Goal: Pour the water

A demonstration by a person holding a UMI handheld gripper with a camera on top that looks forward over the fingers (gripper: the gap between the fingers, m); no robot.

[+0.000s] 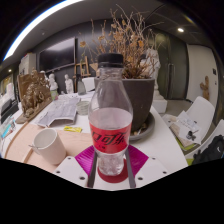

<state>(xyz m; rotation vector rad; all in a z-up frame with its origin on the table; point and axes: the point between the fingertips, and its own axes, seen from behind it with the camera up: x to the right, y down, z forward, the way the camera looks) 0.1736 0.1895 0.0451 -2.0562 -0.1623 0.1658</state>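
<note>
A clear plastic bottle (pixel 110 115) with a black cap and a red label stands upright between my fingers, its lower part holding clear water. My gripper (pixel 111 166) is shut on the bottle's base, with the magenta pads (pixel 95 158) pressed on both sides. A white cup (pixel 46 146) sits on the table to the left of the bottle, slightly beyond my fingers. I cannot see what is inside the cup.
A dark pot (pixel 139 100) of dry brown plants stands right behind the bottle. Papers (pixel 62 108) and a yellow marker (pixel 72 129) lie on the beige table (pixel 22 140) beyond the cup. More papers (pixel 190 125) lie at the right. Office chairs stand further back.
</note>
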